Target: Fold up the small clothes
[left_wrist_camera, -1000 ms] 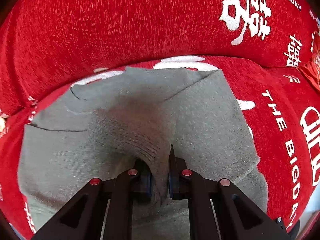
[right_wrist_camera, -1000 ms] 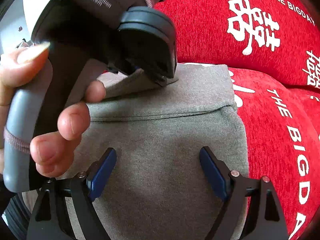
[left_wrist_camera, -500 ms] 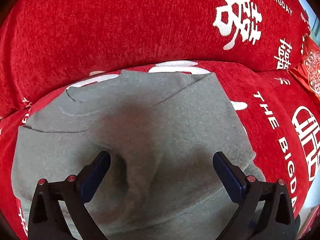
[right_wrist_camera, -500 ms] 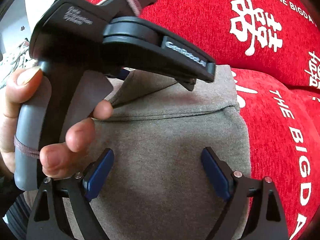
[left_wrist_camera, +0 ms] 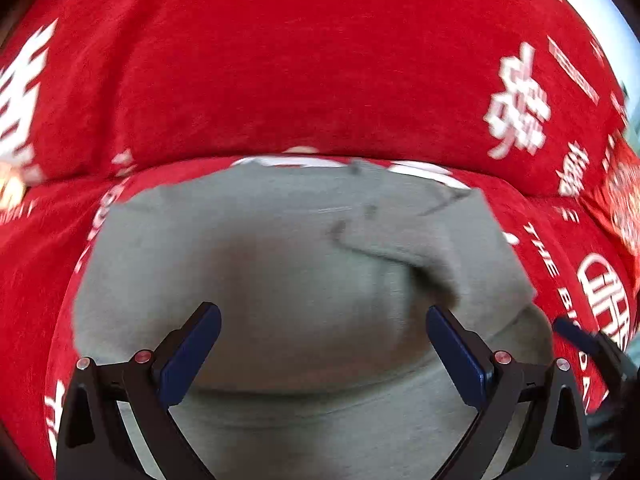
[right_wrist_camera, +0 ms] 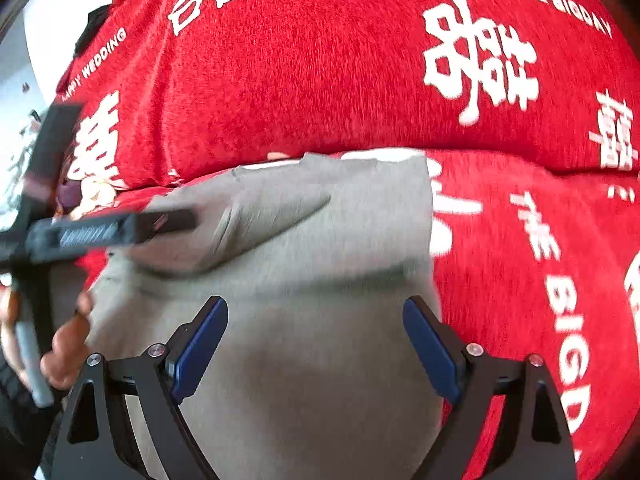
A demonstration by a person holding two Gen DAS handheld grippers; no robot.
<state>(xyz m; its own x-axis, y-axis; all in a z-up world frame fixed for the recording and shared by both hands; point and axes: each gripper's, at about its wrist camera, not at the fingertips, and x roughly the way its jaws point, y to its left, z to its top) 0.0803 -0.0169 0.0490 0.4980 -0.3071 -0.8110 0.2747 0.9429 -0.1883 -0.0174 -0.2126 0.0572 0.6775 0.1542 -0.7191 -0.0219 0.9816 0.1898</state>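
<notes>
A grey knitted garment (left_wrist_camera: 280, 264) lies partly folded on a red sofa seat; it also shows in the right wrist view (right_wrist_camera: 320, 280). My left gripper (left_wrist_camera: 324, 340) is open and empty, hovering just above the garment's middle. My right gripper (right_wrist_camera: 316, 340) is open and empty above the garment's right half. In the right wrist view the left gripper's black body and the hand holding it are blurred at the far left. A folded flap lies on the garment's upper part (right_wrist_camera: 272, 208).
The red sofa cover (left_wrist_camera: 280, 60) with white characters and lettering forms the backrest behind the garment and the seat (right_wrist_camera: 520, 280) to its right. A pale wall shows at the upper left of the right wrist view.
My left gripper let go of the grey fabric it was pinching, opened wide and drew back to the left. My right gripper stayed open over the garment.
</notes>
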